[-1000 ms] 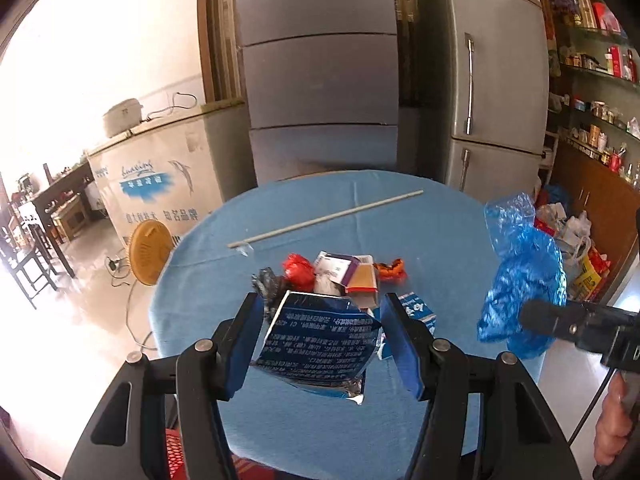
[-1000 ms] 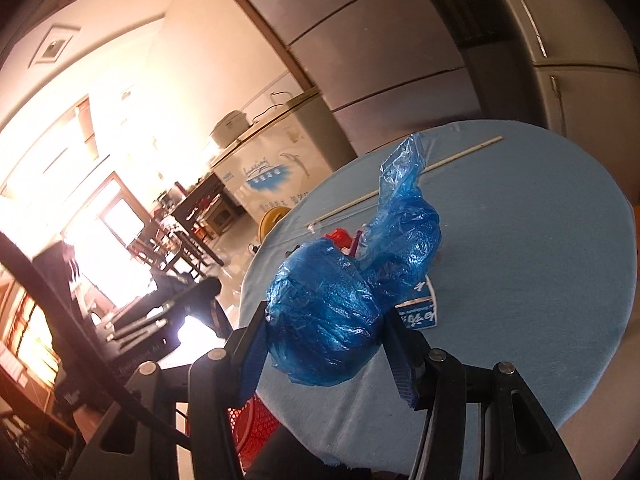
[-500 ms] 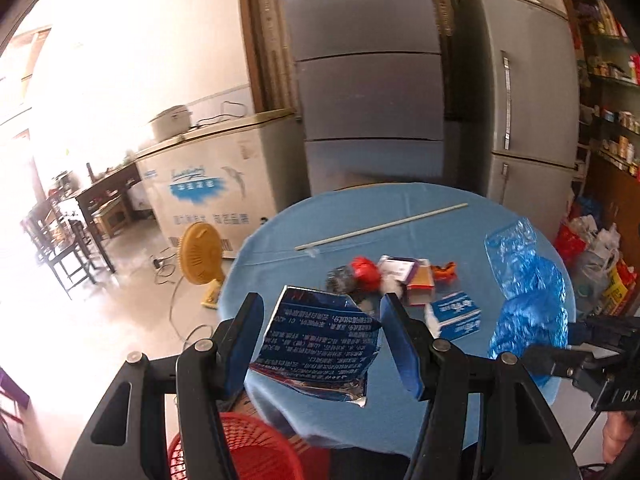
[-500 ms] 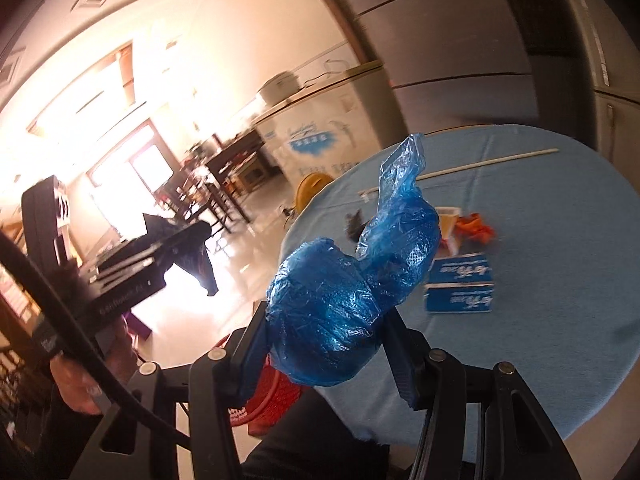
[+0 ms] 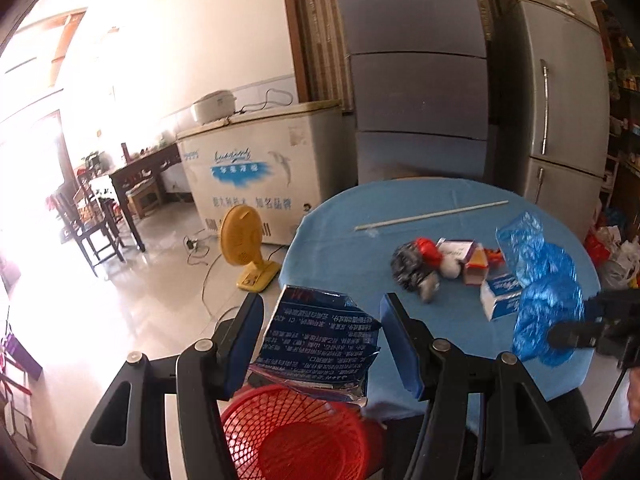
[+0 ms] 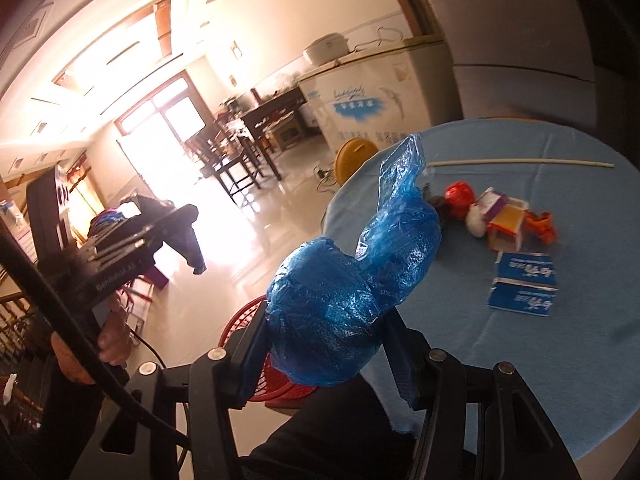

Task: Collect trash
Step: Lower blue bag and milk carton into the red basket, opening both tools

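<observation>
Holding a torn dark-blue foil packet with white print (image 5: 320, 344) between the blue pads of my left gripper (image 5: 322, 346), I have it hanging just above the red mesh plastic basket (image 5: 296, 436) that stands on the floor at the near edge of the round table with a blue cloth (image 5: 440, 200). The jaws stand partly closed, and the packet is between them, tilted, its ragged silver edge lowest.

My right gripper (image 6: 324, 344) is clamped on a crumpled blue plastic bag (image 6: 340, 296), whose loose tail sticks up and to the right over the table's left edge. In the right wrist view the basket's rim (image 6: 244, 316) shows just left of the bag and below it.

On the cloth, well apart from both grippers, lies more litter: a small blue and white carton (image 6: 524, 288) lying flat, a red crumpled wrapper (image 6: 460, 196), an orange wrapper (image 6: 540, 224), a small orange and white box (image 6: 506, 224) and a dark crumpled wrapper (image 5: 412, 272). A long thin white stick (image 6: 520, 163) lies across the far side.

On the floor to the left stands a yellow fan (image 5: 246, 248), before a white chest freezer (image 5: 256, 176).
</observation>
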A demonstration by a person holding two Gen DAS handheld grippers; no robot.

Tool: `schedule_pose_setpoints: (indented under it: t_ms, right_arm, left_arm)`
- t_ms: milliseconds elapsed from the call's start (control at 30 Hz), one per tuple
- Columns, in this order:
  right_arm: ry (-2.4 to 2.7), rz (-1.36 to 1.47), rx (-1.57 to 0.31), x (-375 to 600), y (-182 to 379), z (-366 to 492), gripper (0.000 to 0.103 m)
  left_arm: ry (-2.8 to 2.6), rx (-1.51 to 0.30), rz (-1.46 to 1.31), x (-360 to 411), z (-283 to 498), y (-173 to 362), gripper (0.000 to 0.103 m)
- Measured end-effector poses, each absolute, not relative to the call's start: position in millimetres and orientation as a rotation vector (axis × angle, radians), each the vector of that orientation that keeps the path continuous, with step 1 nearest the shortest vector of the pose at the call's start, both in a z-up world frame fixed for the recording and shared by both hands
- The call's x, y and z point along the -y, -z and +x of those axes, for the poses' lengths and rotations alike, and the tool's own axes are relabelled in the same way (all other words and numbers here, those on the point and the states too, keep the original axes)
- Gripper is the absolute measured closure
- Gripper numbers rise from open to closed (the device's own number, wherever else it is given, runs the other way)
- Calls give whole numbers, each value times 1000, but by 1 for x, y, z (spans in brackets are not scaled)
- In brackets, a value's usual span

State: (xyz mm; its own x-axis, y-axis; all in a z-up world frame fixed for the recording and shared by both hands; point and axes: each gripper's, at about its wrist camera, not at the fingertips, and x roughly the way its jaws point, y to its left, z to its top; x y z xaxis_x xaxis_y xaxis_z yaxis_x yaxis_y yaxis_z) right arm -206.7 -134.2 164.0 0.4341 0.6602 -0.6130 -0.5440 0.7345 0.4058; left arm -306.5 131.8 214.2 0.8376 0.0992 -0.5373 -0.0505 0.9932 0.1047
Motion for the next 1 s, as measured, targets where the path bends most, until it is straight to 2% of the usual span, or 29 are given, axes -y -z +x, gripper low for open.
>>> schedule_pose_setpoints:
  t_ms: [400,667,1000]
  right_arm:
    - [-884,174,-961,64,-136,-168,46]
    - [-918,161,-1093,-5,-94,-140,46]
    - [-957,-32,-1288,-96,-23,-150,42]
  left_arm:
    - [-129,-677,-32,-206,-322,-147,41]
    - [-100,-791,-151,-247,-327,-83,41]
    - [10,-879,-359,-281,-340,-32,39]
